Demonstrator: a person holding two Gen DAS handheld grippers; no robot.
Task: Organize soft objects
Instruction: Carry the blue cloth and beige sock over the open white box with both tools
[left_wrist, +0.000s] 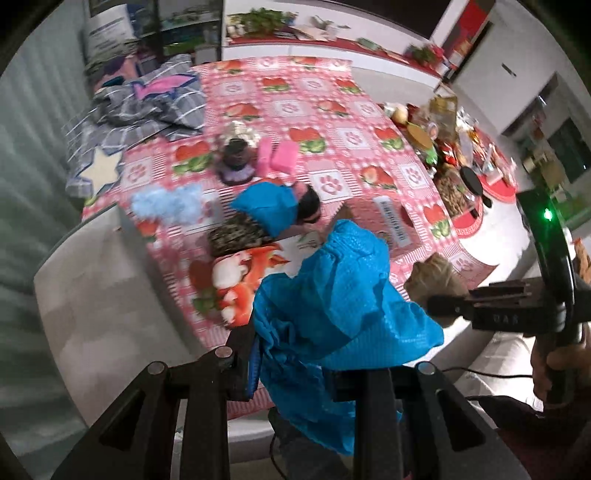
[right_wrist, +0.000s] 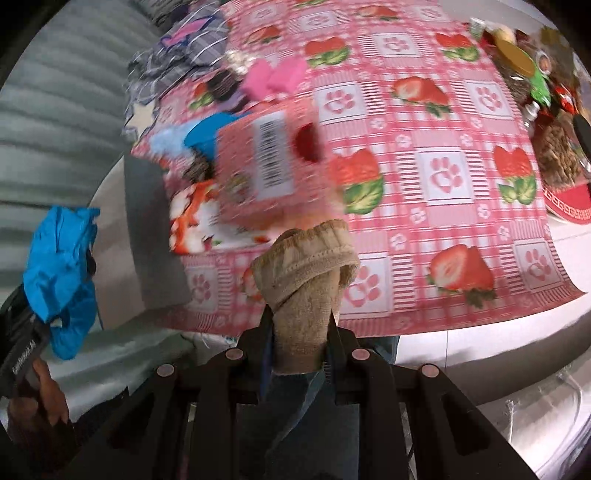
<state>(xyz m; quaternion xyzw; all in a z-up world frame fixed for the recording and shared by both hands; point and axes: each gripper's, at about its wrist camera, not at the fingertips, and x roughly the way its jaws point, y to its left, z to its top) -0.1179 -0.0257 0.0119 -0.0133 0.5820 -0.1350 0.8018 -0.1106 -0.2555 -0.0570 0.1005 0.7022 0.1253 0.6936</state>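
The jaws of the left gripper (left_wrist: 295, 373) are closed on a crumpled blue plastic cover (left_wrist: 343, 306), which hangs in the lower centre of the left wrist view, above the near edge of the bench (left_wrist: 96, 295). The jaws of the right gripper (right_wrist: 301, 332) are closed on a beige sock (right_wrist: 306, 280), whose ribbed cuff stands up in the lower centre of the right wrist view. Beyond both jaws lies the strawberry tablecloth (left_wrist: 332, 110), and on it, in the middle left of the left wrist view, a second blue cover (left_wrist: 269, 210), a light blue fluffy item (left_wrist: 166, 205), a pair of pink items (left_wrist: 279, 157) and a printed orange cloth (left_wrist: 243, 284). A grey checked blanket (left_wrist: 147, 107) is at the upper left. The pictures are blurred, so details of the small things are not clear. I judge that each held item should go beside its like: the cover next to the other blue one. It is better to lower each piece until it rests on the cloth before opening, because such light plastic can cling or drift off.
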